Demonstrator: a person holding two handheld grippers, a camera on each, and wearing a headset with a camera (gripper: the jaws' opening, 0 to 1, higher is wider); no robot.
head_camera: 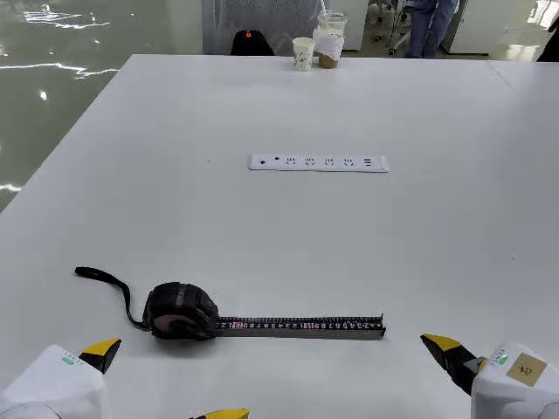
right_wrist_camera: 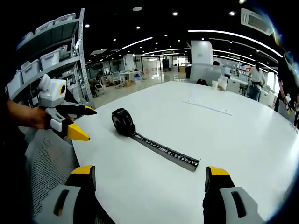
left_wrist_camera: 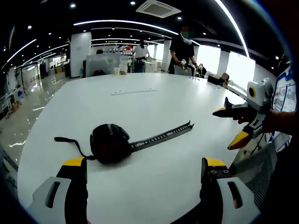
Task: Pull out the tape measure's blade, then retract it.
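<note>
A black tape measure lies on the white table, its wrist strap trailing to the left. Its blade is pulled out flat to the right, ending in a hook. The left gripper view has the case just ahead of my open left gripper, and the blade runs away to the right. My right gripper is open too, with the blade's end close in front of it and the case farther off. Neither gripper touches the tape. In the head view the left gripper sits at the bottom left.
A white power strip lies mid-table. Two cups stand at the far edge beside a dark chair back. People stand beyond the table. Shelving with bins rises at the left of the right gripper view.
</note>
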